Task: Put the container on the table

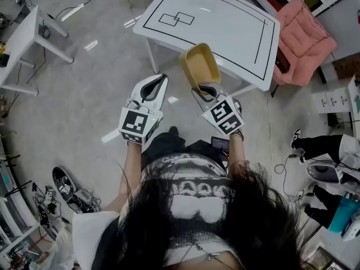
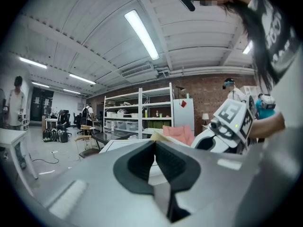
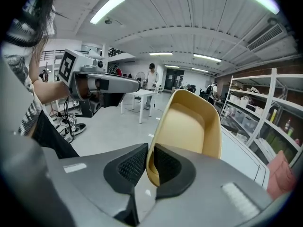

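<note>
A yellow plastic container [image 1: 200, 65] hangs tilted in the air in front of the white table [image 1: 225, 30], just short of its near edge. My right gripper [image 1: 203, 89] is shut on the container's near rim. In the right gripper view one pad is inside and one outside the container [image 3: 189, 122], and the right gripper [image 3: 150, 163] pinches its wall. My left gripper [image 1: 162, 79] is held beside it on the left, a little apart, with its pads together and nothing between them. In its own view the left gripper [image 2: 155, 148] points toward the table [image 2: 118, 144].
The table top carries black marked lines and a small double rectangle [image 1: 176, 19]. A pink cushion [image 1: 302, 38] lies on a seat at the table's right. Another white table [image 1: 22, 35] stands at left. Shoes [image 1: 64, 187] and cables lie on the floor. A person's legs [image 1: 318, 145] show at right.
</note>
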`<state>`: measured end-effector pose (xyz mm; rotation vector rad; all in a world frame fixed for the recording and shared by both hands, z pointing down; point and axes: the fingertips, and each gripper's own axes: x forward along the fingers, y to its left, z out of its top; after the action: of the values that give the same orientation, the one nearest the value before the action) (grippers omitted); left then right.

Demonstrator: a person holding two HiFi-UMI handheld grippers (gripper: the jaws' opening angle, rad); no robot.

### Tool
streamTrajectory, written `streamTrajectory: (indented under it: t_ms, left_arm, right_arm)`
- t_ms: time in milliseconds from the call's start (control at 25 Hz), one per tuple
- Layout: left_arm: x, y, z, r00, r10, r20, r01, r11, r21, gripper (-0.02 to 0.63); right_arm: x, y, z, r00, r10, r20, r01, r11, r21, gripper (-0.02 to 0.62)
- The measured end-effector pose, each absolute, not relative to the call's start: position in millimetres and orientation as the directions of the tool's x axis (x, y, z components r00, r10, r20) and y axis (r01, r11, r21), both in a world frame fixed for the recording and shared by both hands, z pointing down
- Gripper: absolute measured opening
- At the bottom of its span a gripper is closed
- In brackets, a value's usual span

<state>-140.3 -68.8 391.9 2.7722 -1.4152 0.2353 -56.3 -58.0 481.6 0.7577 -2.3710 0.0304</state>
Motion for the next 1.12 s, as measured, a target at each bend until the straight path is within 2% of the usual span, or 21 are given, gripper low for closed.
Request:
streamTrajectory:
  t_ms: [680,1120]
  left_arm:
    - [-177.2,-115.1,406.3,0.582,-0.803,0.131,-0.811,-0.584,0.022,0.0]
    - [-181.8,-231.1,402.2,0.532,-0.832,0.157,-0.84,-0.542,-0.024,0.0]
  right_arm:
    - [-81.9,-117.4,498.3,-0.605,-0.49,0.628,-0.526,0.838,0.147,0.041]
    - [-82.7,-249.3,510.2,-0.625,-0.467,0.625,-0.495,0.857,0.145,0.041]
